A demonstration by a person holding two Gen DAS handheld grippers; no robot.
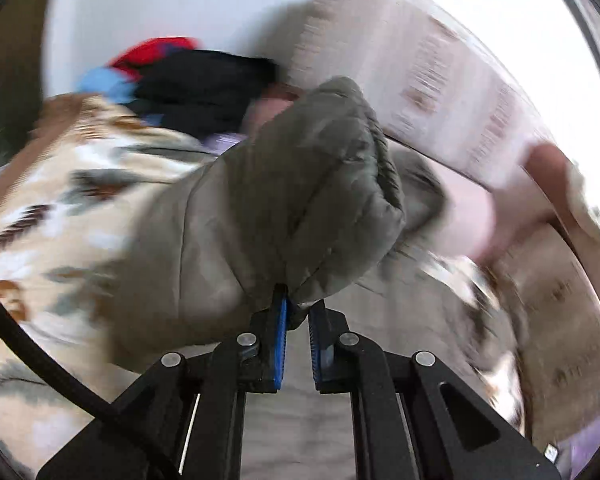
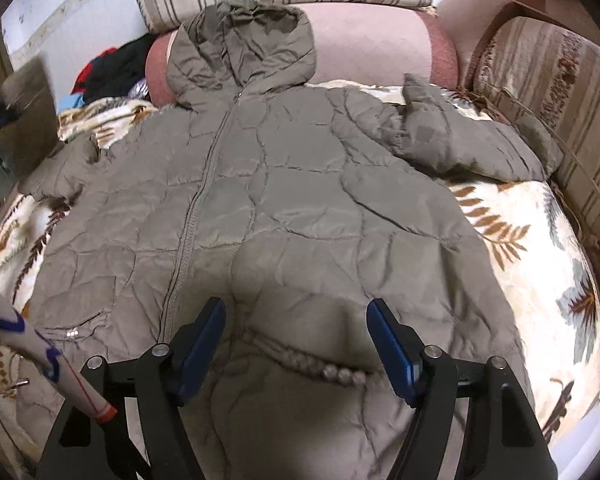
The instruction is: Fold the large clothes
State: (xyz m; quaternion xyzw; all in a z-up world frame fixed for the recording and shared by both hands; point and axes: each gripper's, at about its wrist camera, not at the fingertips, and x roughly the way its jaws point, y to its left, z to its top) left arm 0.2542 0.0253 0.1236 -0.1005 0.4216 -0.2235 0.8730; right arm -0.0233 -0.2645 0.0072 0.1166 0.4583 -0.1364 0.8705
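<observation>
The jacket (image 2: 268, 200) is lying spread out, front up and zipped, on the leaf-patterned blanket (image 2: 532, 264), its hood (image 2: 244, 40) resting against the pink cushion (image 2: 364, 40). The left hand-held gripper (image 1: 298, 308) is clamping a sleeve (image 1: 300, 184). The right hand-held gripper (image 2: 296, 312) is hovering wide over the hem (image 2: 316, 364), gripping nothing.

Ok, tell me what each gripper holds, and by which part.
The left gripper is shut on the jacket, pinching a sleeve near its cuff. The right gripper is open over the jacket's hem, holding nothing.
</observation>
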